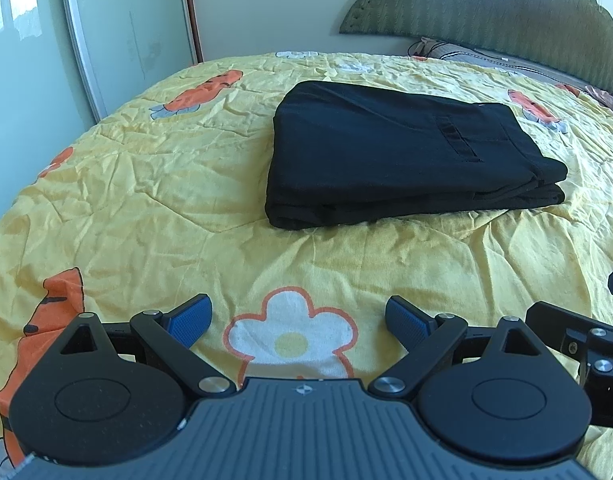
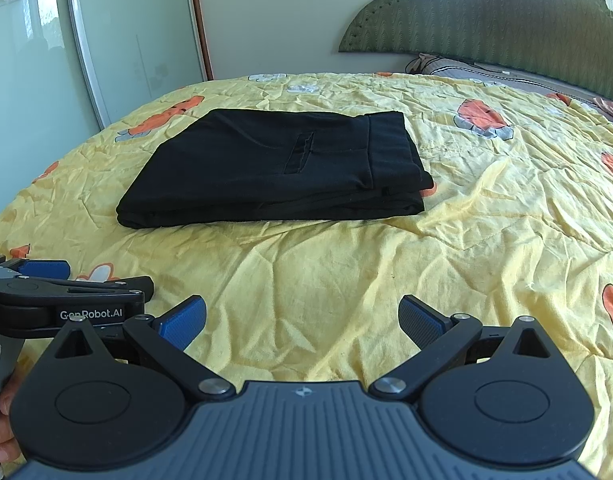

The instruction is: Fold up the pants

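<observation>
From the left wrist camera, the left claw (image 1: 298, 322) is spread wide, its two blue pads (image 1: 192, 318) well apart and holding nothing. It hovers over a yellow bedspread (image 1: 146, 200) printed with orange carrots and white flowers; one white flower (image 1: 292, 336) shows between the pads. The black pants (image 1: 398, 152) lie folded into a thick rectangular stack on the bedspread, well ahead of the claw and a little to its right, with a pocket slit on the top layer. Behind them stand a green padded headboard (image 1: 486, 8) and a pillow (image 1: 466, 54). A pale sliding wardrobe door (image 1: 126, 32) is on the left. Part of the other tool shows at the right edge.

From the right wrist camera, the right claw (image 2: 302, 322) is likewise spread wide with nothing between its pads. The pants (image 2: 274, 168) rest flat on the bedspread (image 2: 466, 220), ahead and to the left, apart from both claws. The left claw (image 2: 46, 270) appears at the left edge, just beside the right one, above the bedspread. The headboard (image 2: 506, 20) rises at the back.
</observation>
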`<action>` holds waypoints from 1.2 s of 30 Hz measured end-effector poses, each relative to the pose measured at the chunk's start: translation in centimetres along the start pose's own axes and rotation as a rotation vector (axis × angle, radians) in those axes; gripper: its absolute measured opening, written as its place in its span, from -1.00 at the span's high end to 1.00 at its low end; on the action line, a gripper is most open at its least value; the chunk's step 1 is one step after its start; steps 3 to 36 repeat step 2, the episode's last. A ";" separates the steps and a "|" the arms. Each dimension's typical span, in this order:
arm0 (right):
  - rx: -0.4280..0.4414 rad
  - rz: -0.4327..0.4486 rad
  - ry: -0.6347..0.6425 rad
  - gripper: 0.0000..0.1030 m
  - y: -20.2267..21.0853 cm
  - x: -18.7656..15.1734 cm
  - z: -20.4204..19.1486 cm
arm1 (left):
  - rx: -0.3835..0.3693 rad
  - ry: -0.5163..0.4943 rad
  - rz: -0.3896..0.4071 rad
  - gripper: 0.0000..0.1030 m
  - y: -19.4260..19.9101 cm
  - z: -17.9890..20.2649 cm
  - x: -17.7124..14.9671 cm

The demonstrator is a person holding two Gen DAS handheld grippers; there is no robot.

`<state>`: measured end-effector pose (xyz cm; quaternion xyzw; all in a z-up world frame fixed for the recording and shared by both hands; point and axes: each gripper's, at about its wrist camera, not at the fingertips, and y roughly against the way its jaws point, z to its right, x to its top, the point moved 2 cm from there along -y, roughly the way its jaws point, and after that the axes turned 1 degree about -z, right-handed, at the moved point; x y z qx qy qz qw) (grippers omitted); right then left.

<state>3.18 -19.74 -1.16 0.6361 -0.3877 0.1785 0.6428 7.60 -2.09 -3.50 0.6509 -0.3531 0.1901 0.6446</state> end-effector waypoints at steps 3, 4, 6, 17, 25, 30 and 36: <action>0.000 0.000 -0.002 -1.00 0.0 -0.1 0.0 | -0.003 0.002 0.003 -0.85 0.1 -0.1 0.1; 0.000 0.000 -0.002 -1.00 0.0 -0.1 0.0 | -0.003 0.002 0.003 -0.85 0.1 -0.1 0.1; 0.000 0.000 -0.002 -1.00 0.0 -0.1 0.0 | -0.003 0.002 0.003 -0.85 0.1 -0.1 0.1; 0.000 0.000 -0.002 -1.00 0.0 -0.1 0.0 | -0.003 0.002 0.003 -0.85 0.1 -0.1 0.1; 0.000 0.000 -0.002 -1.00 0.0 -0.1 0.0 | -0.003 0.002 0.003 -0.85 0.1 -0.1 0.1; 0.000 0.000 -0.002 -1.00 0.0 -0.1 0.0 | -0.003 0.002 0.003 -0.85 0.1 -0.1 0.1; 0.000 0.000 -0.002 -1.00 0.0 -0.1 0.0 | -0.003 0.002 0.003 -0.85 0.1 -0.1 0.1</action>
